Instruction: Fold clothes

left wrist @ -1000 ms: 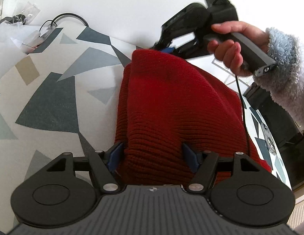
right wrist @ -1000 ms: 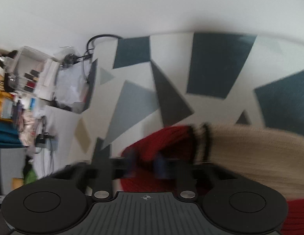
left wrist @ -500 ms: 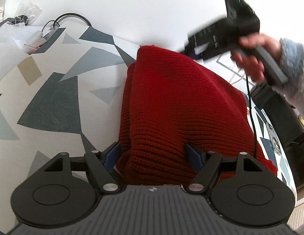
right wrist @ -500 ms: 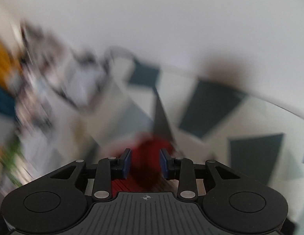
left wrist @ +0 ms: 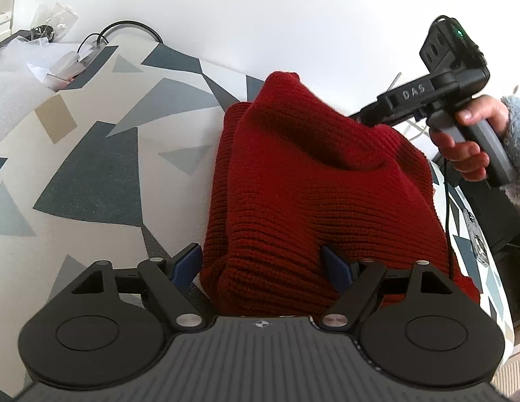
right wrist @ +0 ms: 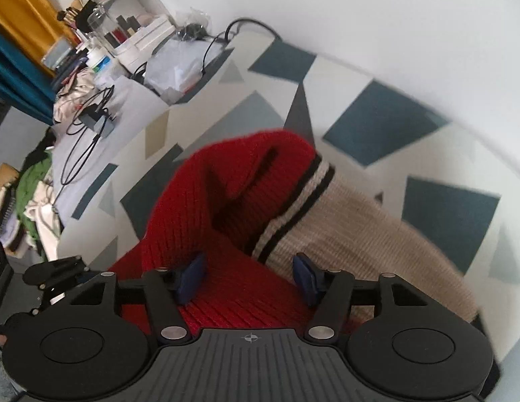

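A red knit sweater (left wrist: 313, 181) lies bunched on the patterned tablecloth (left wrist: 92, 154). In the right wrist view the sweater (right wrist: 226, 194) shows a beige part with black stripes (right wrist: 353, 234). My left gripper (left wrist: 263, 263) is open, its jaws wide on either side of the sweater's near edge. My right gripper (right wrist: 248, 276) is open above the sweater's fold, over where red meets beige. In the left wrist view the right gripper's body (left wrist: 437, 90) is held in a hand at the far right, its fingertips hidden behind the sweater.
Cables and plastic bags (left wrist: 62, 53) lie at the table's far left by the white wall. In the right wrist view, clutter, bottles and boxes (right wrist: 102, 43) fill a side surface at left, with clothes (right wrist: 32, 201) piled below.
The right gripper swung away, then came back over the sweater with wider jaws. The sweater's far part is now raised in a fold. The left gripper barely moved.
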Demonstrator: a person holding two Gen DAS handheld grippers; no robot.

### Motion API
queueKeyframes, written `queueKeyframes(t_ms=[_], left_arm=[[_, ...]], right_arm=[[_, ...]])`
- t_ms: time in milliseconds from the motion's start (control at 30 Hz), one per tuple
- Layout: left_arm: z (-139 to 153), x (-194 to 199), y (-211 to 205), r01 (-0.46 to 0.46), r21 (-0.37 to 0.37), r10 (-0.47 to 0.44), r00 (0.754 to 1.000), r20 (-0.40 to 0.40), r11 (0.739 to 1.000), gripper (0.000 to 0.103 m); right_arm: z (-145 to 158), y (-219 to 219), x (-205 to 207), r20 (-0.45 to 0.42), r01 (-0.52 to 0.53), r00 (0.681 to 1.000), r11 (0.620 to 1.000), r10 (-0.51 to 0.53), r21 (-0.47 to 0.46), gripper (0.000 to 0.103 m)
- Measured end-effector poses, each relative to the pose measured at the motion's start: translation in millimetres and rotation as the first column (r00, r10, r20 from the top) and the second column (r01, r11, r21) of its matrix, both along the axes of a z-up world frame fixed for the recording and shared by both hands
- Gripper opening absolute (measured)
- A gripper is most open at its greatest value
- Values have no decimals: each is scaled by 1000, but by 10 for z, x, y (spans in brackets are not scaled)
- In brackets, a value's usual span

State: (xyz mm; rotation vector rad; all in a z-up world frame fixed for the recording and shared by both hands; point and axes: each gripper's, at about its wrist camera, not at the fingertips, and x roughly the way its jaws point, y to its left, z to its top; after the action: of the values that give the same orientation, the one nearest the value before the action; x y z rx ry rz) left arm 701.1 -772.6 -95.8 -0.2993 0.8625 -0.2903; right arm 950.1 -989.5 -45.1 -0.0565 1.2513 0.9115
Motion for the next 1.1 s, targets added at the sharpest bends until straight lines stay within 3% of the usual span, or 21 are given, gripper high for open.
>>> queueKeyframes(t_ms=[33, 133, 233, 367, 600, 667, 733, 800, 900, 967, 1000, 1033, 1100], left_arm=[[2, -2, -4, -1, 4, 1, 1000, 0, 1000, 82], [3, 0, -11, -6, 8, 6, 1000, -3, 1000, 83], [8, 15, -15, -9, 9, 9, 1000, -7, 1000, 84], [23, 40, -31, -17, 7, 17, 1000, -6, 1000, 84], [56, 100, -64, -34, 35, 35, 999, -17, 999, 90], [85, 130, -54, -30, 39, 31, 999, -24, 999, 91], [117, 167, -24, -36, 24, 36, 999, -34, 999, 92], [158, 193, -1, -45, 14, 46, 999, -28, 999, 91], [202, 254, 23, -67, -7, 67, 998, -21, 998, 91], [199, 303, 28, -73, -38, 72, 997, -25, 997, 80], [196, 330, 20, -70, -44, 69, 997, -29, 997, 57], [190, 365, -2, -62, -43, 61, 997, -38, 997, 43], [193, 403, -82, -59, -4, 59, 998, -38, 998, 39]], right_arm=[[-17, -3, -21, -5, 2, 1000, 1000, -2, 16, 26], [66, -28, -74, 26, 41, 999, 998, -43, 44, 7], [231, -135, -58, 81, 134, 987, 988, -140, 77, 6], [400, -358, 40, 171, 266, 944, 957, -283, 120, 4], [-73, -201, 127, 265, 348, 906, 937, -329, -24, 4], [-135, -242, 97, 267, 401, 884, 916, -383, -15, 11], [-43, -473, 28, 260, 489, 834, 870, -487, 63, 48], [103, -829, -94, 238, 538, 790, 825, -565, 172, 54], [214, -1402, -321, 222, 611, 728, 761, -649, 219, 61], [166, -1747, -537, 201, 659, 692, 720, -694, 218, 64], [106, -1875, -657, 186, 680, 679, 704, -710, 207, 64], [20, -1950, -774, 173, 690, 677, 699, -715, 187, 69], [-191, -2018, -978, 141, 692, 693, 708, -707, 144, 72]])
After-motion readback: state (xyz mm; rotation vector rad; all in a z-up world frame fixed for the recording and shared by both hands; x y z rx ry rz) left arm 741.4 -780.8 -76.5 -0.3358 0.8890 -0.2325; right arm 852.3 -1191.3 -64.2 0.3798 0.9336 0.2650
